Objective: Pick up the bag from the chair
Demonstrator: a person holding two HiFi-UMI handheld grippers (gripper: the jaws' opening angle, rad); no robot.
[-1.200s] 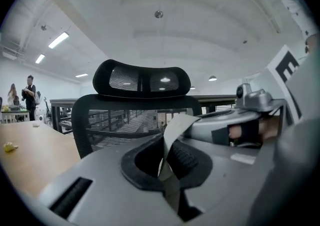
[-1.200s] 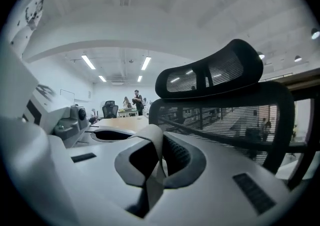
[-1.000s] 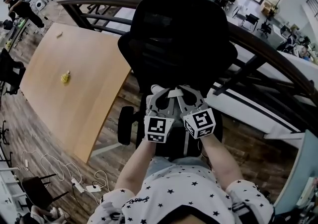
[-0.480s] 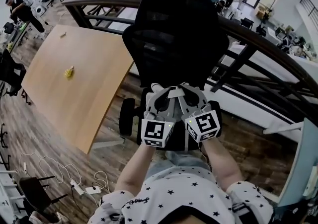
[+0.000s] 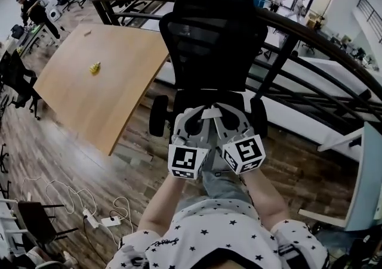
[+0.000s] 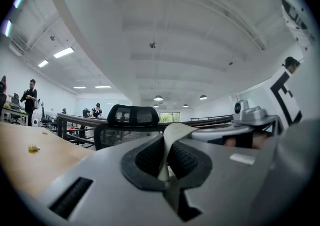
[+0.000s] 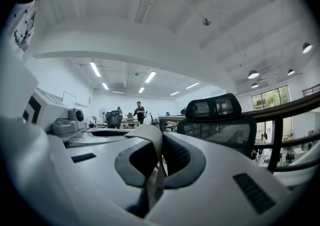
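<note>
Two grippers share this lift. The left gripper (image 5: pixel 191 120) has its jaws closed on a pale strap (image 6: pixel 171 137), and the right gripper (image 5: pixel 230 120) is clamped the same way on a pale strap (image 7: pixel 151 145). The bag's body is hidden beneath them, just in front of the black chair (image 5: pixel 215 35); whether it has cleared the seat cannot be told. To do the lift well, the person should likely hold both grips firm, raise the two hands level and together so the straps load evenly, and draw the bag clear of the armrests. Counted: two grippers, two pinched strap sections, one chair nearby, one wooden desk (image 5: pixel 101 89) and one small yellow object (image 5: pixel 94 68) on it.
</note>
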